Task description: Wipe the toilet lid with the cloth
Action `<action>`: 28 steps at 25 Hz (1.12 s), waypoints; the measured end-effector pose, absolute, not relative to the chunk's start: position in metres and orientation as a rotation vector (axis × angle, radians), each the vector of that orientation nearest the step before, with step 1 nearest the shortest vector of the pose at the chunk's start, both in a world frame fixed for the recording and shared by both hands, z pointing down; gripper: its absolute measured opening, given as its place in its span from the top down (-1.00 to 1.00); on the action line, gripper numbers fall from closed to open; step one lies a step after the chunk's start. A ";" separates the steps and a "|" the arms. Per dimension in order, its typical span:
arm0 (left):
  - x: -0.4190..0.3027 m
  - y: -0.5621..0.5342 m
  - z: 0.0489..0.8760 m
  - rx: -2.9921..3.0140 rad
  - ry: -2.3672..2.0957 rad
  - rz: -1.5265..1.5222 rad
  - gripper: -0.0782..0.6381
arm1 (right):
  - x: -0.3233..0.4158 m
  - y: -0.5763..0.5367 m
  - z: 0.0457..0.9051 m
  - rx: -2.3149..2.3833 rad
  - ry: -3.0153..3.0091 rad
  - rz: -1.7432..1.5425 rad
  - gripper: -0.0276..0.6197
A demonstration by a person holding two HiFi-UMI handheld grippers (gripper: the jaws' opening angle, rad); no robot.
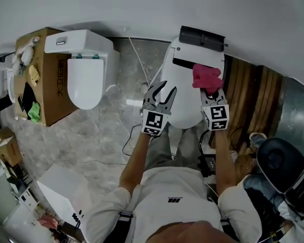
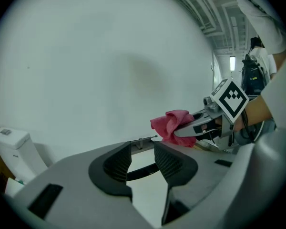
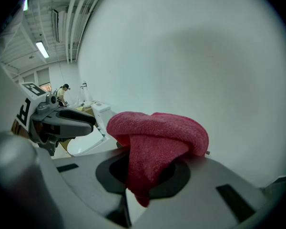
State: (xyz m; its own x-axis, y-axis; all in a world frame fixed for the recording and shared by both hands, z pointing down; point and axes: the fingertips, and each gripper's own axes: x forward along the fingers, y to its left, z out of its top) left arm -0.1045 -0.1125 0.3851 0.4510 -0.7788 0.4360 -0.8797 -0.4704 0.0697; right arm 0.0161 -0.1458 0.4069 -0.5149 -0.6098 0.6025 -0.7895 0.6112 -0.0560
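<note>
The cloth is red, soft and fuzzy, all bunched up. The right gripper pinches it tight over the back part of the lid. The lid is white, smooth and egg-shaped. The left gripper hangs over the lid too, with its jaws apart and nothing in them. A brown cardboard box beside another white toilet holds small green and yellow things.

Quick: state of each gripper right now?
Left gripper: open, nothing between its jaws.
Right gripper: shut on the crumpled pinkish-red terry cloth.
</note>
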 end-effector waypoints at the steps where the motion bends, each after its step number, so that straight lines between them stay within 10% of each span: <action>1: -0.104 -0.112 0.393 2.405 -1.428 0.500 0.34 | 0.016 -0.147 0.417 1.091 -2.301 0.458 0.72; 28: -0.116 -0.102 0.570 2.238 -1.379 0.608 0.34 | -0.047 -0.156 0.609 0.871 -2.290 0.637 0.72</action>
